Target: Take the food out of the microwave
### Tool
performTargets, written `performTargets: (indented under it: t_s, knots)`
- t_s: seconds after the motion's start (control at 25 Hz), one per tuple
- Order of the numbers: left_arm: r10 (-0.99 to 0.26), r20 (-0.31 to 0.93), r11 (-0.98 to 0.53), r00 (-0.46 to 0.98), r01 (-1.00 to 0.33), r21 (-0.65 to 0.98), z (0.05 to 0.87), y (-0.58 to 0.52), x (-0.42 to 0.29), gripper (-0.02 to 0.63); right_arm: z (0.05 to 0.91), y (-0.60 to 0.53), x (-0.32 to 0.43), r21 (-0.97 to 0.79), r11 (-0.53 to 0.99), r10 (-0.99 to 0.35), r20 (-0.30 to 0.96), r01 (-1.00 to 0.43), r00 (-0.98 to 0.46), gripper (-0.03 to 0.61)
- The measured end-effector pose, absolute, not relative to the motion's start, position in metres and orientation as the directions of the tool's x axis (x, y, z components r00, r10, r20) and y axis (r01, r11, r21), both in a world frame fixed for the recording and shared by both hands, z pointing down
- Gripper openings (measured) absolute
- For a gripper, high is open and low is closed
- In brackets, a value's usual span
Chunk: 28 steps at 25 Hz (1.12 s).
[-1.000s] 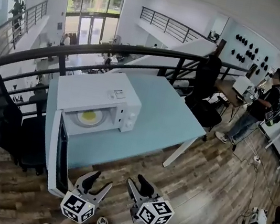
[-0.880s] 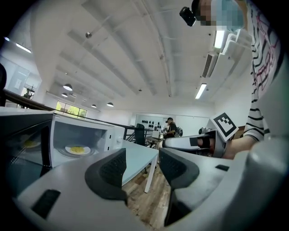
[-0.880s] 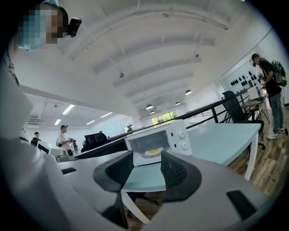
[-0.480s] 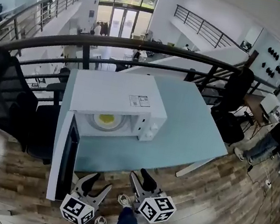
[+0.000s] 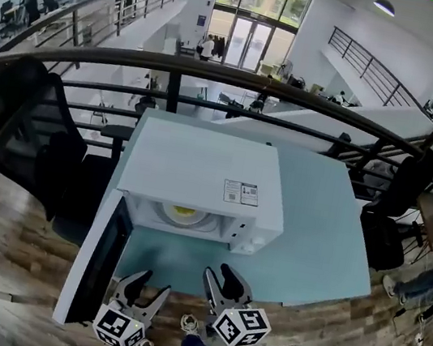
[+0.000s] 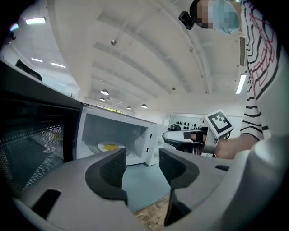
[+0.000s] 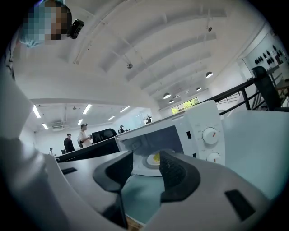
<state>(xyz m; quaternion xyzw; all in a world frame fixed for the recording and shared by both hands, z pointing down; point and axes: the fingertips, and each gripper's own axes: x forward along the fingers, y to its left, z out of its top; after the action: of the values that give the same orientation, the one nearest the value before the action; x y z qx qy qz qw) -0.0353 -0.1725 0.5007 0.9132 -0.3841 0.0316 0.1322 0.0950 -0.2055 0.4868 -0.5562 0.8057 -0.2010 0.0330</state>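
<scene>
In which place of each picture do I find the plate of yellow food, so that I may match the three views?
Head view: the plate is at centre, inside the microwave.
Left gripper view: the plate is left of centre, just above the left jaw.
Right gripper view: the plate is at centre, seen between the jaws.
Shared landmark: the microwave around it.

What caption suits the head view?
Open left gripper and right gripper face the white box-shaped microwave, door open, yellow food inside.
</scene>
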Motion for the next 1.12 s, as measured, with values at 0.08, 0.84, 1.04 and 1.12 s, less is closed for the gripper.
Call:
performTargets:
  t_s: [0.08,0.84,1.04,1.12]
  knots:
    - [-0.716,0.171,-0.641,0.677,-0.734,0.223,0.507,-0.182,-0.033,0.207,0.495,-0.219,0.098,-0.370,0.313,-0.899,0.181,-0.875,-0.398,0.192]
    - [-0.839,0.250,-0.439,0.484,-0.872,0.214,0.565,-0.265,-0.047,0.207,0.569,-0.293,0.098,-0.394,0.312,-0.854,0.282,-0.865,-0.437,0.179]
    - [-0.845,0.239,-0.433,0.479,-0.874,0.221,0.567,-0.292,-0.044,0.206,0.581,-0.312,0.096,-0.421,0.283,-0.862,0.282,-0.862,-0.421,0.176]
    - [-0.841,0.239,-0.442,0.486,-0.870,0.217,0.569,-0.302,-0.041,0.207,0.584,-0.319,0.094,-0.430,0.271,-0.864,0.285,-0.861,-0.415,0.176]
